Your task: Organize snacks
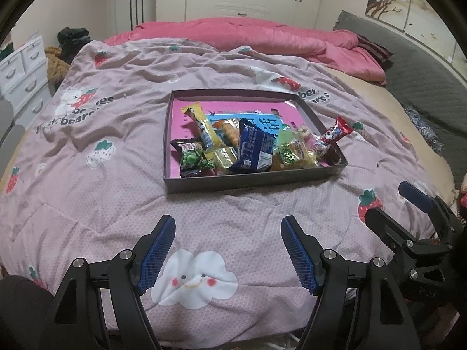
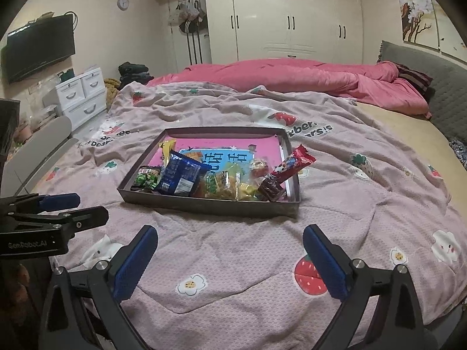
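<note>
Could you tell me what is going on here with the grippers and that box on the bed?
A person holds a gripper in each hand above a pink strawberry-print blanket. Both the left gripper and the right gripper are open and hold nothing. Ahead of them lies a shallow dark box with snack packets piled in its near end, among them a blue packet and a red one leaning over the right rim. Neither gripper touches a snack.

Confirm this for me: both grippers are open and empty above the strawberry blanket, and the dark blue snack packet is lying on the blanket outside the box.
One detail is wrong. The dark blue snack packet lies inside the box, among the other snacks, as the left wrist view shows. The rest holds: the left gripper and right gripper are open and empty above the strawberry blanket.
</note>
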Tool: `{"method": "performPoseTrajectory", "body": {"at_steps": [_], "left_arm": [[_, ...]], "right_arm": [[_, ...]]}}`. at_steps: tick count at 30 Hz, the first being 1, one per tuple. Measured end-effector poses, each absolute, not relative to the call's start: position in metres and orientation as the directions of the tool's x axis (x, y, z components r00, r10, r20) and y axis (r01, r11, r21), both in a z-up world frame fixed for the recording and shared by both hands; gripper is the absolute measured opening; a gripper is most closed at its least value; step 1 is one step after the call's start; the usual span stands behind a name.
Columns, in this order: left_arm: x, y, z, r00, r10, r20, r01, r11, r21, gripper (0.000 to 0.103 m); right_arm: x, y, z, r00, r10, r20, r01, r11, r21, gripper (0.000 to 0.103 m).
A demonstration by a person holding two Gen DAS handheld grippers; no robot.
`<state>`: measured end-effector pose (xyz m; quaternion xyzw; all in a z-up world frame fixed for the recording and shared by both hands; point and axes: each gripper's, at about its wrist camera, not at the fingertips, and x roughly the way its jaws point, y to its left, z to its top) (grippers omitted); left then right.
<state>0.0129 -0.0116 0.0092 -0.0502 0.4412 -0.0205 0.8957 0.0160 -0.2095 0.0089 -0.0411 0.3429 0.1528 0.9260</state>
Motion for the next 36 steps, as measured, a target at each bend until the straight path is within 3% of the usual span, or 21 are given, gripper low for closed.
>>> {"method": "performPoseTrajectory", "body": {"at_steps": [36], "left_arm": [[0.0109,-0.0097,0.0120,0.616,-0.034,-0.787,-0.028,0.997,-0.065,0.076]], "right_arm": [[0.0219,-0.2141,0.0040,0.714,0.236,-0.659,-0.295,0.955,0.023,0.101]]}}
